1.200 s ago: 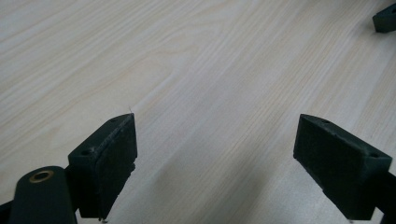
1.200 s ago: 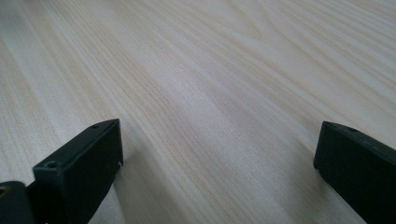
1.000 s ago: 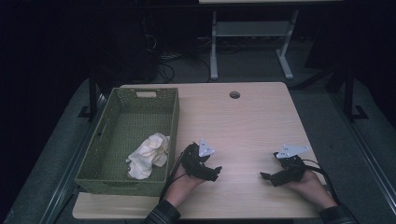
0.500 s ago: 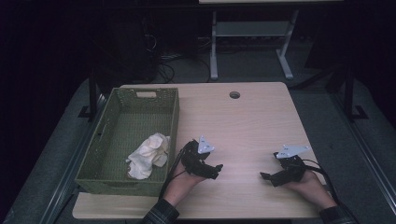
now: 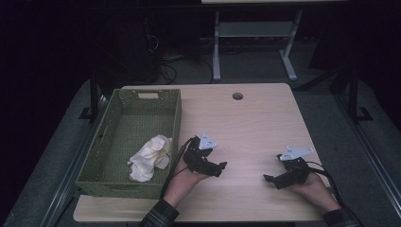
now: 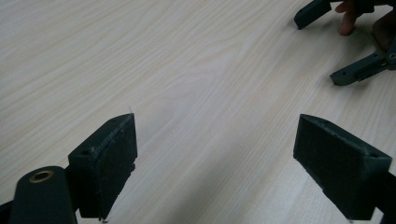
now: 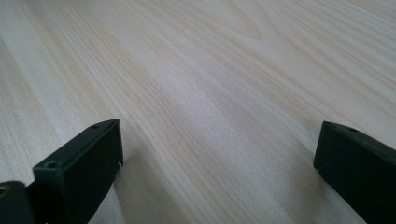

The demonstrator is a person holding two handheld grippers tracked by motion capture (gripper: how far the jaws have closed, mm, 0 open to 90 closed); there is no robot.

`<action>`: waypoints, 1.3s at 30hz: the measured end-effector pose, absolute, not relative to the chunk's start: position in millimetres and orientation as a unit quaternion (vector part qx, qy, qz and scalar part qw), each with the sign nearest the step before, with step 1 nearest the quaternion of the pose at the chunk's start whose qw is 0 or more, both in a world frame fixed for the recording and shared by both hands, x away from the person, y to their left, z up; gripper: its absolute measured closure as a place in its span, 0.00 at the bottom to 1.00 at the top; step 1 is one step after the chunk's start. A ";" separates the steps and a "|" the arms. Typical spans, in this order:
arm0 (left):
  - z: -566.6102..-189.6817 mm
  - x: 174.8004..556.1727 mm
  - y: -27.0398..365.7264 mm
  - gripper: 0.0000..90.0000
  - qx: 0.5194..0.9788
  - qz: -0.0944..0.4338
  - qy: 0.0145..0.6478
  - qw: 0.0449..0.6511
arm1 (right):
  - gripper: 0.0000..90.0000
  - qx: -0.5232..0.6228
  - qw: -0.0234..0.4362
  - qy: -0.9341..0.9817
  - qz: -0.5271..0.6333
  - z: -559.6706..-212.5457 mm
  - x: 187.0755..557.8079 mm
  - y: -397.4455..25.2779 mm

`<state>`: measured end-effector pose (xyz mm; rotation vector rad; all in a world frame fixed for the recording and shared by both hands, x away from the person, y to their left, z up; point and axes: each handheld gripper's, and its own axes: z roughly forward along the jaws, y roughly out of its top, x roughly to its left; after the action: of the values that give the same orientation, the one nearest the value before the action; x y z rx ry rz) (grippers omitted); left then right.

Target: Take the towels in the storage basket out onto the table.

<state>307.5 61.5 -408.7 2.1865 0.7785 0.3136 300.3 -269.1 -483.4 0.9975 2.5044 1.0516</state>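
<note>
My left gripper (image 5: 218, 169) rests on the light wood table (image 5: 246, 123), just right of the green woven basket (image 5: 172, 118), with its jaws pointing right. It is open, and bare wood lies between its pads (image 6: 112, 158). My right gripper (image 5: 273, 168) lies near the table's front right, held in a hand, with its jaws pointing left toward the other gripper. It is open too, with nothing between its pads (image 7: 88, 163). In the left gripper view the right gripper (image 6: 316, 50) shows at the top right. A crumpled white cloth (image 5: 150, 156) lies in the near end of the basket.
The basket takes up the table's left side, with a handle slot (image 5: 148, 96) in its far wall. A round cable hole (image 5: 237, 96) sits near the table's far edge. Dark floor, cables and a white table frame (image 5: 255, 33) lie beyond.
</note>
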 end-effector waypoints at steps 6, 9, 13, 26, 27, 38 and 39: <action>-397.8 311.1 62.0 0.14 0.859 0.121 0.300 0.397 | 0.01 0.342 0.123 0.859 0.362 -483.5 300.4 -269.1; -395.0 312.0 61.6 0.14 0.860 0.117 0.296 0.399 | 0.01 0.342 0.123 0.859 0.362 -483.5 300.4 -269.1; -389.5 313.8 60.9 0.14 0.862 0.113 0.289 0.400 | 0.01 0.342 0.123 0.858 0.362 -483.5 300.4 -269.0; -365.6 323.7 67.2 0.15 0.858 0.105 0.281 0.417 | 0.01 0.342 0.123 0.858 0.362 -483.5 300.4 -269.0; -363.1 324.7 69.2 0.15 0.859 0.105 0.279 0.417 | 0.01 0.342 0.123 0.858 0.362 -483.5 300.3 -269.0; -354.2 327.3 86.8 0.15 0.858 0.101 0.275 0.421 | 0.01 0.343 0.124 0.859 0.360 -483.4 300.3 -269.0; -353.0 327.1 89.3 0.15 0.856 0.098 0.279 0.424 | 0.01 0.343 0.124 0.859 0.361 -483.4 300.3 -269.0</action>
<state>327.1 89.3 -353.0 2.1415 0.6975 0.2460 300.3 -269.0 -483.4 0.9995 2.5034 1.0513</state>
